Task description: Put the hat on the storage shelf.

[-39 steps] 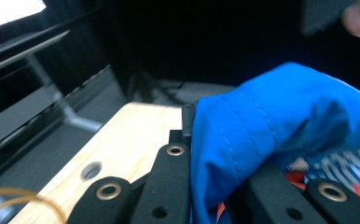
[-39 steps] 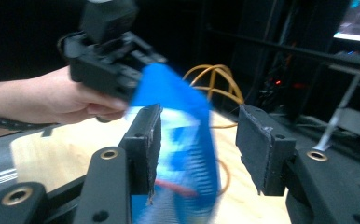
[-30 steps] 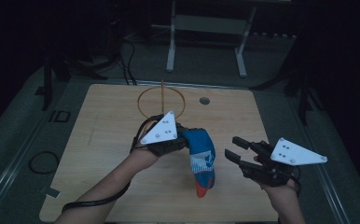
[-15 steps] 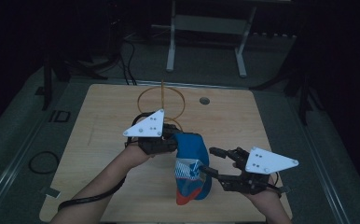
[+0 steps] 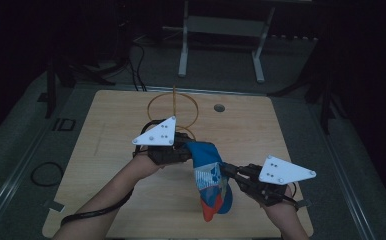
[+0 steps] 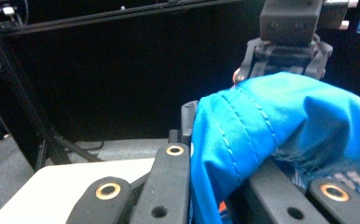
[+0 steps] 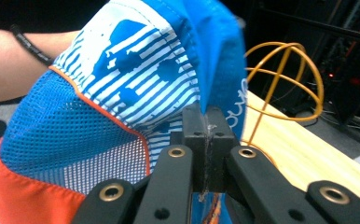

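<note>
1. Bench [image 5: 121, 200]: a light wooden top seen from above, with a small round dark hole [image 5: 219, 107] near its far edge.
2. Cap [image 5: 212, 182]: a blue cloth cap with a blue-and-white striped panel, a mesh section and an orange part at its lower end. It is held above the middle of the bench, between the two grippers, and hangs down toward the person's side.
3. Left gripper [image 5: 183, 150]: held in the person's left hand, carrying a grey three-cornered plate. In the left gripper view, blue cloth of the cap [image 6: 262, 126] is draped over and between its jaws; the jaws stand apart with the fabric filling the gap, so whether they clamp it cannot be told.
4. Right gripper [image 5: 231, 172]: held in the right hand, also bearing a grey plate. In the right gripper view its jaws are pressed together on an edge of the cap [image 7: 122, 93], pinching the cloth.
5. Wire frame [image 5: 174, 107]: an orange wire cage of round hoops standing on the far part of the bench, behind the left gripper; in the right gripper view it appears beyond the cap [image 7: 285, 84].
6. Cable [image 5: 93, 215]: a black lead trailing from the left gripper along the forearm.
</note>
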